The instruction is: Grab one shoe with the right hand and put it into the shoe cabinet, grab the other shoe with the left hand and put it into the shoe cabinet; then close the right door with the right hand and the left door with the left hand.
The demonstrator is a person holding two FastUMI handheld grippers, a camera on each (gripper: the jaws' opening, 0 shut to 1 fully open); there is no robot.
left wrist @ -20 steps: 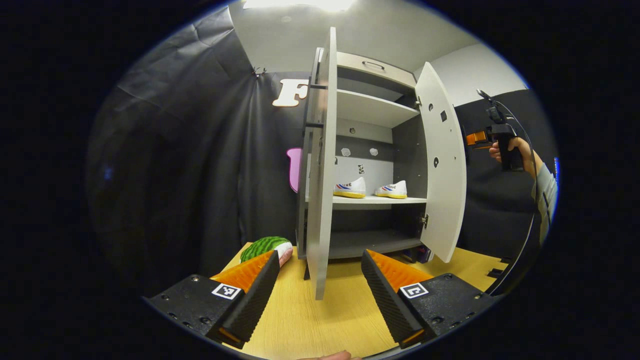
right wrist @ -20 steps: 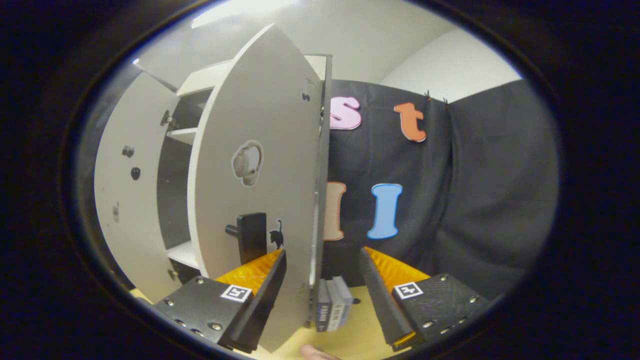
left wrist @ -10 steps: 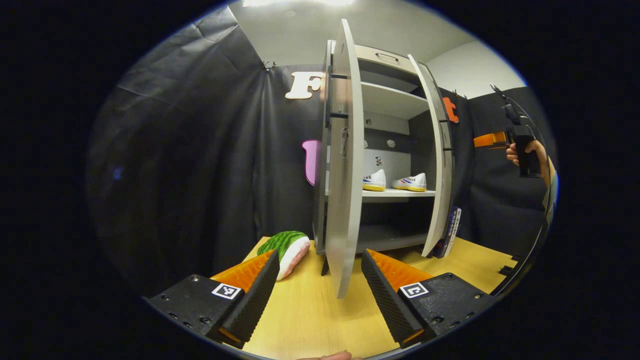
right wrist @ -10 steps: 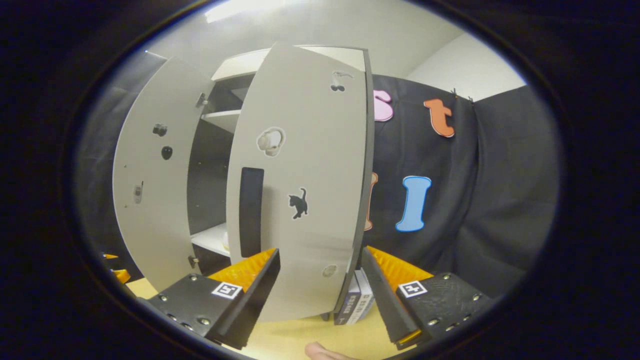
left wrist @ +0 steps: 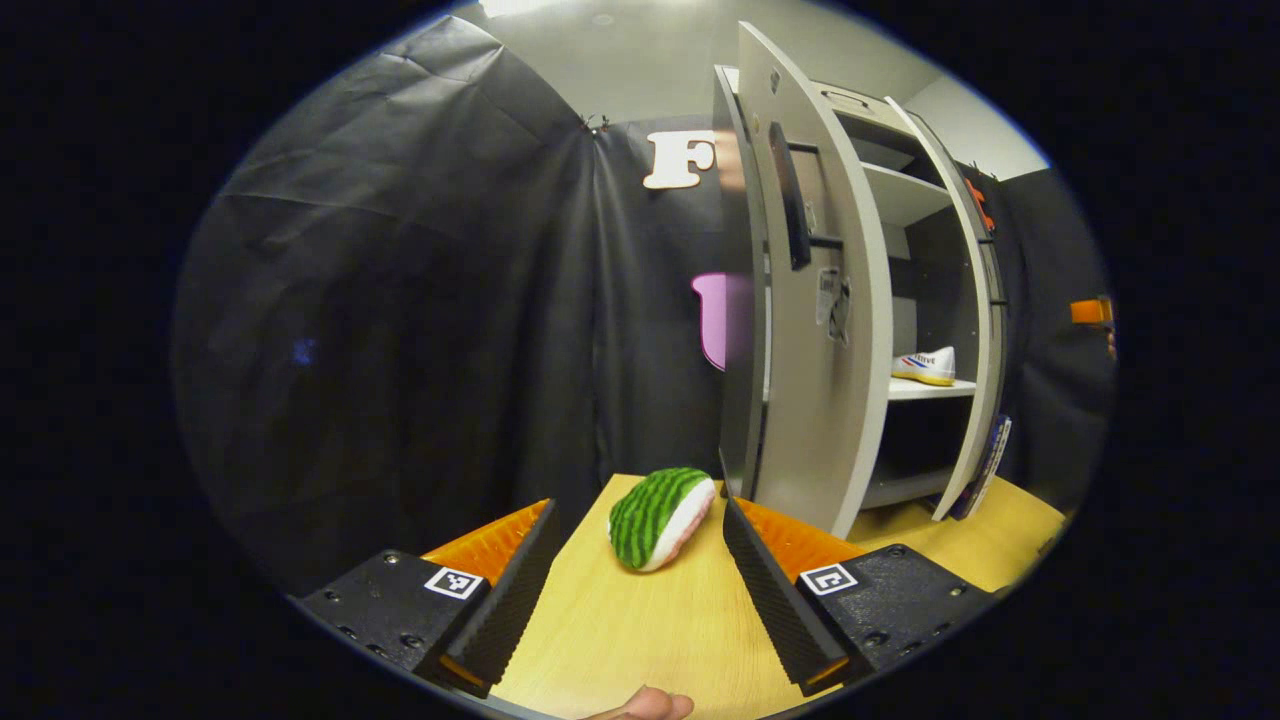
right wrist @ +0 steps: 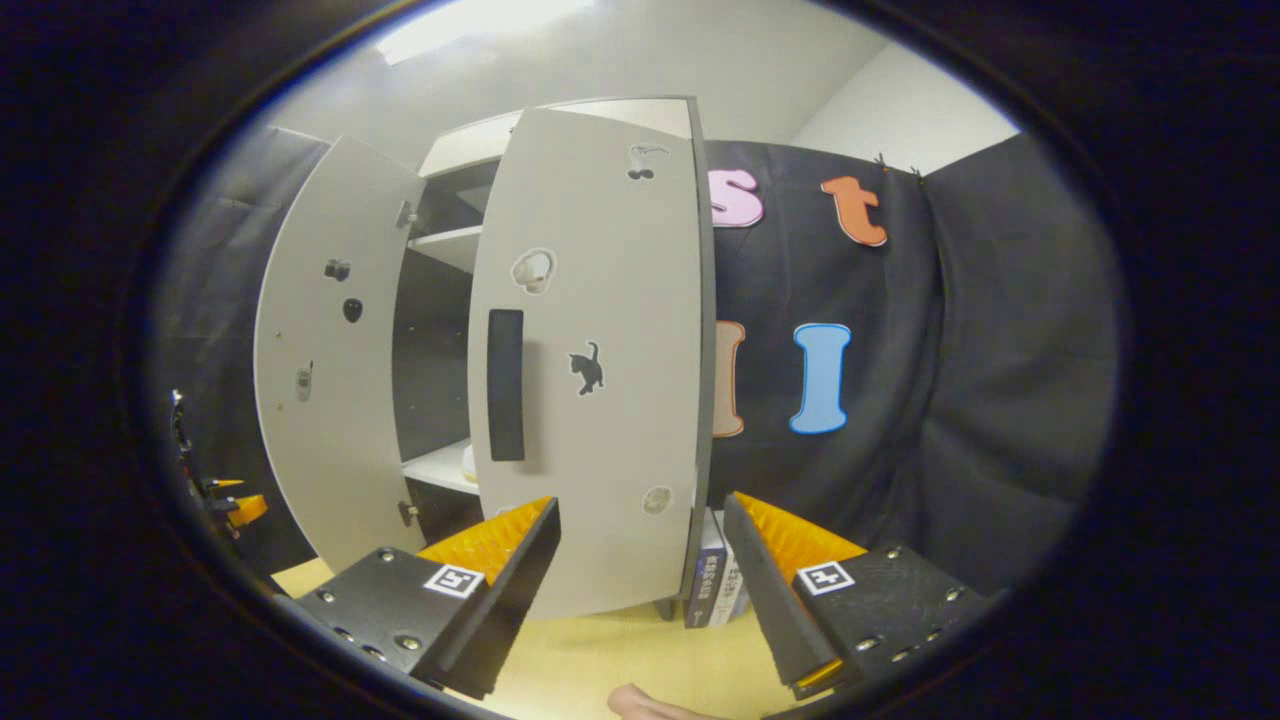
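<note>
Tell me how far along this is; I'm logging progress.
Done: a shoe sits on the cabinet shelf; the other isn't clear. In hand: the right door is nearly closed, the right tool open before it. Left: close the left door, still ajar, with the open left tool.

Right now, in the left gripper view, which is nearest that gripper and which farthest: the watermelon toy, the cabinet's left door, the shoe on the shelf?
1. Watermelon toy, on the table between the fingers.
2. Left door, just right of it.
3. Shoe, on the shelf inside.
</note>
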